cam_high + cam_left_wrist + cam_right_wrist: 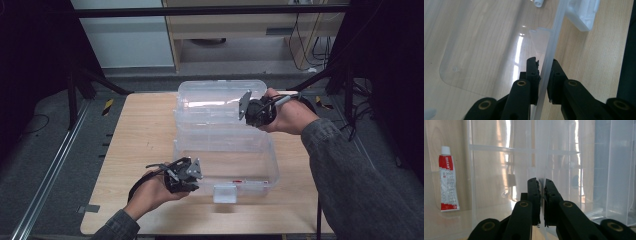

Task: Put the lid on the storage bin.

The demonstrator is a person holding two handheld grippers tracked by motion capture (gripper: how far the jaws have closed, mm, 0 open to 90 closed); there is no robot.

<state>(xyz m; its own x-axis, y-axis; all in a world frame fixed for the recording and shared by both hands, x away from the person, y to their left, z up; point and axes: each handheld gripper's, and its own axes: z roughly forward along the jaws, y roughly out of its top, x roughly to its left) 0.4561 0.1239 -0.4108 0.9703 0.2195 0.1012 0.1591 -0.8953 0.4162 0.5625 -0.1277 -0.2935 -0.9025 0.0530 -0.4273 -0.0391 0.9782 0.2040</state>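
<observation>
My left gripper [196, 175] clamps the clear box's [225, 150] front wall at lower centre — my right gripper [246, 111] pinches its raised lid [210, 102] at upper centre.

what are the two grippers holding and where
Left gripper clamps the clear box's front wall rim; right gripper pinches its raised lid's edge.
</observation>
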